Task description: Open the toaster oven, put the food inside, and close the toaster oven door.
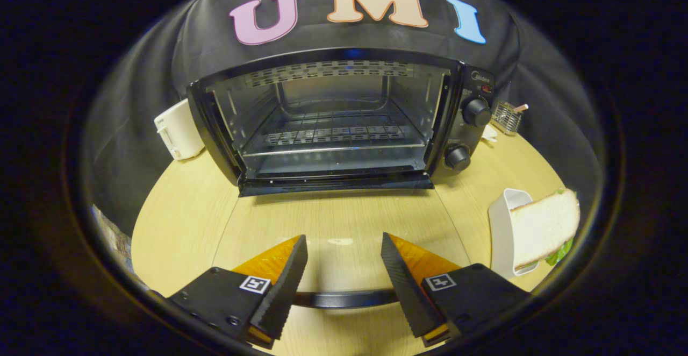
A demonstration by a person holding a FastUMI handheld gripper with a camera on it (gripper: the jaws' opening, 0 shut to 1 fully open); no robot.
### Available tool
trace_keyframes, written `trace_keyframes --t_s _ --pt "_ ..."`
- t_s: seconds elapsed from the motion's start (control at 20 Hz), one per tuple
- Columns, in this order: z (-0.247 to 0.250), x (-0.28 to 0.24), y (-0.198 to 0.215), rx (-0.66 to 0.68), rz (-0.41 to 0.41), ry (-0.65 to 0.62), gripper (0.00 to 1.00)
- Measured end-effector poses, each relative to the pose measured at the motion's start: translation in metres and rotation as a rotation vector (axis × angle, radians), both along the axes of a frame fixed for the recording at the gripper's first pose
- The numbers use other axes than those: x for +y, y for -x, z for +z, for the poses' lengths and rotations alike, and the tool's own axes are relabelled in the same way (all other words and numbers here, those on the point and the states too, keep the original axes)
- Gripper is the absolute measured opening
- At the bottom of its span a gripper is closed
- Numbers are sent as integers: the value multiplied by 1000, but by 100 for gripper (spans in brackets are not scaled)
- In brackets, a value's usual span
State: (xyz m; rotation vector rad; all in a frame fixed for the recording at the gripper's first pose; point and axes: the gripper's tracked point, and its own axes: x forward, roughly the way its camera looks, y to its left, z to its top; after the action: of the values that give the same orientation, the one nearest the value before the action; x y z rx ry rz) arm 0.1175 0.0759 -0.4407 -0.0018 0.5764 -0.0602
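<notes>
The black toaster oven (pixel 344 119) stands on the wooden table beyond the fingers. Its glass door (pixel 344 216) is folded down flat toward me, and the wire rack (pixel 333 135) inside is bare. The door's dark handle (pixel 344 298) runs across low between my fingers. My gripper (pixel 343 237) is open above the door's glass, with nothing between its fingers. A sandwich (pixel 544 227) of white bread with green lettuce leans in a white dish (pixel 502 221), to the right of the right finger.
A white toaster (pixel 180 130) stands left of the oven against the booth wall. Two round knobs (pixel 475 112) sit on the oven's right panel. A small wire holder (pixel 507 116) stands behind the oven's right side.
</notes>
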Motion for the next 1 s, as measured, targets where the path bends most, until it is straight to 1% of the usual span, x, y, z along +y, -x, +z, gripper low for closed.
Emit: trace_keyframes --t_s 0.25,0.35,0.45,0.6,0.8,0.85,1.0 --pt "4 0 -3 7 3 0 89" --pt "7 5 -1 22 18 -24 89" --pt "18 6 -1 8 33 -53 90" --pt "48 -5 6 -26 66 -41 90" --pt "106 -29 17 -110 135 -25 95" --pt "121 -40 21 -125 138 -6 97" --pt "160 -77 32 -176 121 31 97"
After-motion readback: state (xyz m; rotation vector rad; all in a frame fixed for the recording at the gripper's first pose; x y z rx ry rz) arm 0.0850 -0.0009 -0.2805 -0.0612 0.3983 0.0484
